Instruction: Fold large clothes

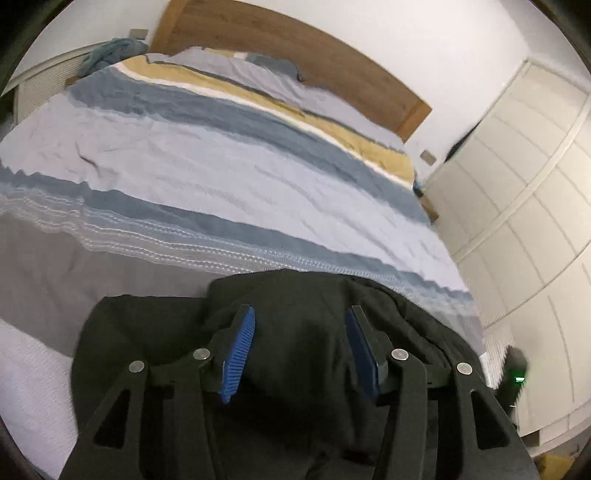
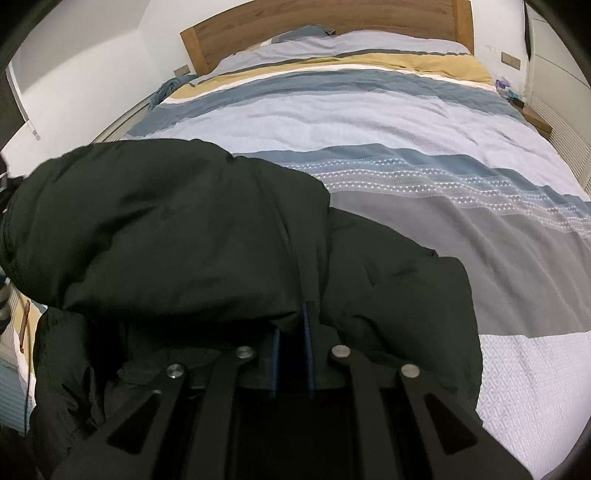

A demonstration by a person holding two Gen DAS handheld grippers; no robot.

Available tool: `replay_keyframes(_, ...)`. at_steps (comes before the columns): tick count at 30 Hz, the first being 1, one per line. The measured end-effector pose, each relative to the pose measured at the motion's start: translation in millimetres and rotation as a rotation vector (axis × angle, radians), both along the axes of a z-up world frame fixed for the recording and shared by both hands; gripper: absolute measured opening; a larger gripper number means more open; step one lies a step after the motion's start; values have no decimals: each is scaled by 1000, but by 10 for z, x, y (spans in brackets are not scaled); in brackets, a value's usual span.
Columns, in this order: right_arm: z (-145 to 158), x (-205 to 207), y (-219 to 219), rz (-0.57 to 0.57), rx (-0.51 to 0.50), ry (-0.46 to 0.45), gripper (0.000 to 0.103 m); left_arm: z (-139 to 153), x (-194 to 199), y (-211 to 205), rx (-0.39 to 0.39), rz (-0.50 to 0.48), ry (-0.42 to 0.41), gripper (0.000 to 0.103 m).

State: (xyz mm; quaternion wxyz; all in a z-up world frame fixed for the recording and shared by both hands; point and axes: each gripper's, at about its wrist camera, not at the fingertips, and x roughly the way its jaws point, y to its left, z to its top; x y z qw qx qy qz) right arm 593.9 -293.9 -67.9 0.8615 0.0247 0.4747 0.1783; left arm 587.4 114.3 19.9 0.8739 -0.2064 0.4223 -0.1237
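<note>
A large black padded jacket (image 2: 177,229) lies bunched at the near end of the bed; it also shows in the left wrist view (image 1: 303,350). My left gripper (image 1: 301,317) is open, its blue pads (image 1: 240,343) apart, with a fold of the jacket between and under them. My right gripper (image 2: 295,317) is shut on the jacket's fabric, its blue pads (image 2: 308,332) close together with the tips buried in a fold.
The bed (image 2: 369,122) has a duvet striped in blue, pale lilac, yellow and grey. A wooden headboard (image 2: 332,18) stands at the far end. White wardrobe doors (image 1: 517,184) are on the right. A bedside table (image 2: 537,120) is far right.
</note>
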Motion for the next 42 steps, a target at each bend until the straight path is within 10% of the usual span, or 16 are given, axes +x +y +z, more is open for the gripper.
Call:
replay_keyframes(8,297,-126,-169,0,-8,-28,15,-377,-111,-285,62,-79,97,51)
replay_keyframes(12,566,-156,-240,-21,27,-75,50,-353,-171,-372,101,-117,99,51)
replay_keyframes(19,899,64,172,61,105,-131,50,-187,-62,-348,126,-134,54,60)
replay_keyframes(27,506,215,872,189,74,-44,50,-571,-51,-616,158,-218,125,63)
replay_keyframes(42,-566,-109,861,225,-100,176,50,-1237,-449,-939,244,-281,280,62)
